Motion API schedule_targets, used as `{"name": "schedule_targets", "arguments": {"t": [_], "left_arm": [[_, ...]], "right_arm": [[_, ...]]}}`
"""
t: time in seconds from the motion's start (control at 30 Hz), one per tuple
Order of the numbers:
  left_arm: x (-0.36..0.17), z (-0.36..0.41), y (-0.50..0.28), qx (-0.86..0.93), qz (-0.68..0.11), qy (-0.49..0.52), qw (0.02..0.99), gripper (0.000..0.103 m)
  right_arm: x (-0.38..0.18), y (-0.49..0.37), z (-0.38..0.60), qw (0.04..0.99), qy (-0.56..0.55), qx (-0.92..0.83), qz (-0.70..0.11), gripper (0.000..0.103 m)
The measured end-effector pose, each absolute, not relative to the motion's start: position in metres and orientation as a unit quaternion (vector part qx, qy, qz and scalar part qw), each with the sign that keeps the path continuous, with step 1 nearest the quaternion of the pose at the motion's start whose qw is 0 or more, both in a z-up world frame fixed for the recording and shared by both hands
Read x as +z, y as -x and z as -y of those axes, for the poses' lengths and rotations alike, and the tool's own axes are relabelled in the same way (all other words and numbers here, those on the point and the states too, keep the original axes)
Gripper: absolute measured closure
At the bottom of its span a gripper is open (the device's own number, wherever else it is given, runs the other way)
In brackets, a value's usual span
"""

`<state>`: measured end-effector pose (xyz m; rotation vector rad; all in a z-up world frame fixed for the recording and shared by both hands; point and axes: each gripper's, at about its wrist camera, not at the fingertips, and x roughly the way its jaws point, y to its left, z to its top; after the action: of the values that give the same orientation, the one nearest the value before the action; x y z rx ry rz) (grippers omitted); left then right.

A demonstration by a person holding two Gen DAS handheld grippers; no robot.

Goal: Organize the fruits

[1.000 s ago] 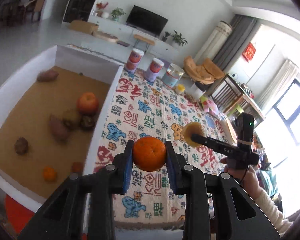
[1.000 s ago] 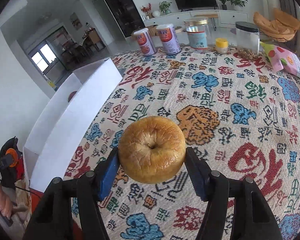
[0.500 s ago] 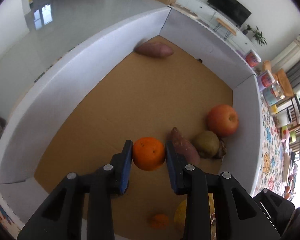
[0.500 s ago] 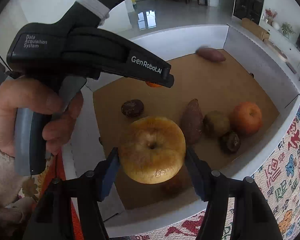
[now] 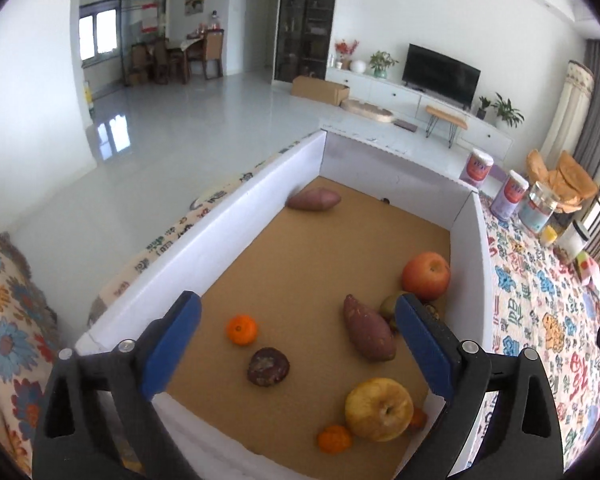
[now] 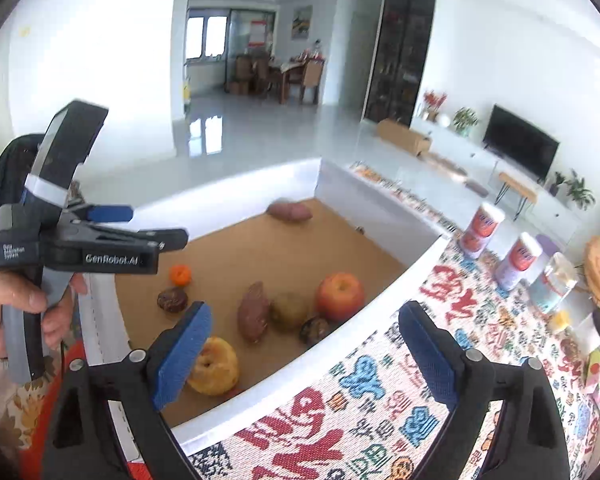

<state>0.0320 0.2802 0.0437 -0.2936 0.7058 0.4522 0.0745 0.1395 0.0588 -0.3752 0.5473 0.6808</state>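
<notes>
A white-walled box (image 5: pixel 260 184) with a cork floor holds the fruit. My left gripper (image 5: pixel 296 340) hovers over it, jaws opening, nothing between them. Below it an orange tangerine (image 5: pixel 241 329) lies on the cork beside a dark wrinkled fruit (image 5: pixel 268 366). My right gripper (image 6: pixel 306 354) hangs over the box's near wall (image 6: pixel 340 344), jaws opening and empty. The yellow apple (image 6: pixel 214 366) rests on the floor by its left finger. Also inside are a red apple (image 6: pixel 339 291), a kiwi (image 6: pixel 288 310) and a sweet potato (image 6: pixel 253 312). The right wrist view shows the left gripper (image 6: pixel 148 224) held in a hand (image 6: pixel 12 304).
A second sweet potato (image 5: pixel 314 199) lies in the box's far corner, and small tangerines (image 5: pixel 334 438) sit by the yellow apple (image 5: pixel 379 409). A patterned cloth (image 6: pixel 380 400) covers the table right of the box. Two cans (image 6: pixel 480 232) and a jar (image 6: pixel 552 286) stand at its far edge.
Both grippers swung from the patterned cloth over to the box and opened. The tangerine left my left jaws and the yellow apple left my right jaws; both now lie on the cork.
</notes>
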Motion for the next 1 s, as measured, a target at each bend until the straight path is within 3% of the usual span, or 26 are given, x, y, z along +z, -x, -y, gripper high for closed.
{"name": "schedule_targets", "arguments": {"t": [0.07,0.2,0.83,1.0], "left_arm": [[0.050,-0.277,-0.032,0.214,-0.339,0.151,0.904,0.002],[0.061,-0.266,-0.030,0.253,-0.360,0.093,0.893,0.002],[0.075,-0.270,0.003,0.312,-0.297,0.067,0.900,0.002],[0.089,-0.268,-0.001,0.282,-0.337,0.010,0.898,0.002]], "right_arm": [[0.069,-0.062,-0.120,0.924,0.137,0.293,-0.204,0.000],[0.059,-0.068,-0.119,0.893,0.118,0.339,-0.271,0.000],[0.049,-0.047,-0.135,0.889,0.117,0.325,-0.302,0.000],[0.047,-0.053,-0.149,0.870,0.110,0.326,-0.354,0.000]]}}
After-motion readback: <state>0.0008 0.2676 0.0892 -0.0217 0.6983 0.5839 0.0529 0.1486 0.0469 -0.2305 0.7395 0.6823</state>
